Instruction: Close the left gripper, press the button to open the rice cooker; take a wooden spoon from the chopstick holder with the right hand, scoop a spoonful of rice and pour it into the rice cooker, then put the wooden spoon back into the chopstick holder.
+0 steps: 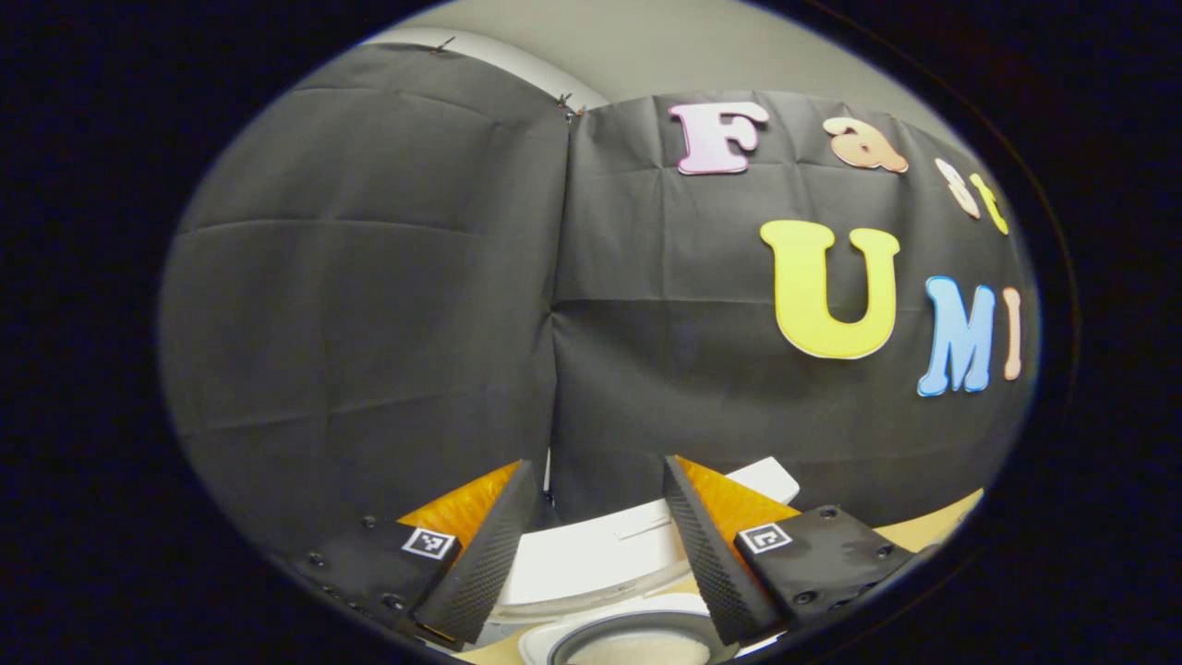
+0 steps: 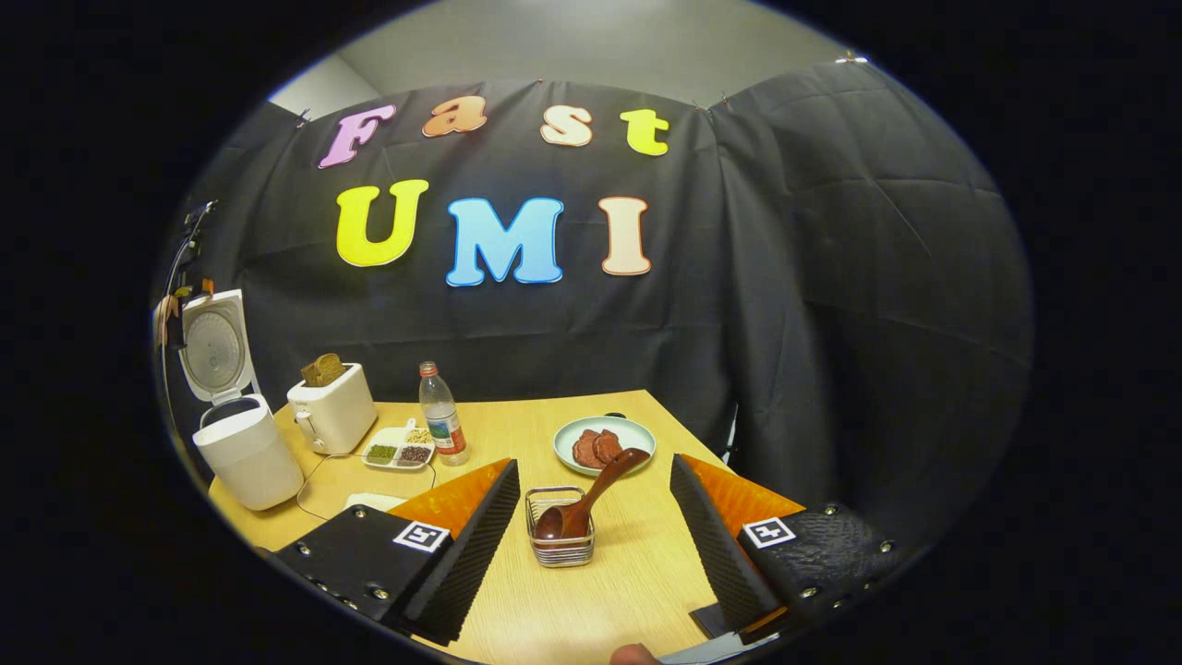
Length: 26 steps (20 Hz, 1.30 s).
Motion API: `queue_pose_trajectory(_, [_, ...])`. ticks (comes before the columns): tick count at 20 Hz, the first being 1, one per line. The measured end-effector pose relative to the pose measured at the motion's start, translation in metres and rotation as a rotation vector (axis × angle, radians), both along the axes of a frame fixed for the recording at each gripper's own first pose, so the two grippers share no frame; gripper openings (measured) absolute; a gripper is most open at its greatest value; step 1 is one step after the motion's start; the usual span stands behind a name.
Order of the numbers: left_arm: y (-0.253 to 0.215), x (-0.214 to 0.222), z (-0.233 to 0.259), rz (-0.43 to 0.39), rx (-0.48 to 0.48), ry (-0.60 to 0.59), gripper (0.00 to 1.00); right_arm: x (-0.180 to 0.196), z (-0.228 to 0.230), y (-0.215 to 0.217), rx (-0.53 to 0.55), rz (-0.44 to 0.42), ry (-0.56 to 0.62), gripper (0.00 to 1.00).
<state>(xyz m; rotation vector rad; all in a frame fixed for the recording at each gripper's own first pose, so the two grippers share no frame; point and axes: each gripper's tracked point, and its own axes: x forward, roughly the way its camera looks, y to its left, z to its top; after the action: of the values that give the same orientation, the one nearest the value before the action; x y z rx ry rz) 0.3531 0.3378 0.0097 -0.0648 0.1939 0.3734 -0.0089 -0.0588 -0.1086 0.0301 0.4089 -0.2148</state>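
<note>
Wooden spoon (image 2: 585,500) sits in the wire chopstick holder (image 2: 560,538) on the table (image 2: 609,591), bowl down, handle slanting up toward the plate (image 2: 605,441). Right gripper (image 2: 593,550) is spread, well short of it, empty. Rice cooker (image 2: 235,420) stands with lid raised. Left gripper (image 1: 591,554) is spread above the cooker's pot (image 1: 637,642).

Right gripper (image 2: 596,531) jaws spread wide, holding nothing, low over wooden table (image 2: 600,600). Landmark: chopstick holder (image 2: 560,545), a wire basket between the fingers, touching neither. Wooden spoon (image 2: 591,494) lies in it, bowl down, handle tilted up-right. Beyond holder: plate (image 2: 605,443). Behind-left: bottle (image 2: 441,416), divided dish (image 2: 399,447), toaster (image 2: 331,406). Far left: rice cooker (image 2: 245,448), lid upright.
</note>
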Motion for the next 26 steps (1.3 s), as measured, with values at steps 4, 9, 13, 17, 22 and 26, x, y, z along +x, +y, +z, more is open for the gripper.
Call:
queue_pose_trajectory(4, [-0.019,-0.019,-0.003,-0.007,-0.008,0.005,0.92,0.005,0.003,-0.001,0.01,0.032,-0.019,1.0])
queue_pose_trajectory(9, [-0.042,-0.039,-0.012,-0.023,-0.024,0.018,0.92,0.007,0.011,-0.009,-0.016,0.082,-0.033,1.0])
queue_pose_trajectory(13, [-0.072,-0.07,-0.026,-0.028,-0.052,0.041,0.92,0.007,0.011,-0.017,-0.025,0.109,-0.034,1.0])
queue_pose_trajectory(17, [-0.091,-0.087,-0.043,-0.036,-0.074,0.068,0.95,0.008,0.01,-0.026,-0.026,0.133,-0.031,0.99])
queue_pose_trajectory(22, [-0.122,-0.107,-0.081,-0.052,-0.106,0.131,0.95,0.005,0.006,-0.039,-0.027,0.153,-0.021,1.0])
queue_pose_trajectory(26, [-0.142,-0.116,-0.119,-0.052,-0.126,0.2,0.96,0.002,0.003,-0.052,-0.038,0.156,-0.009,1.0])
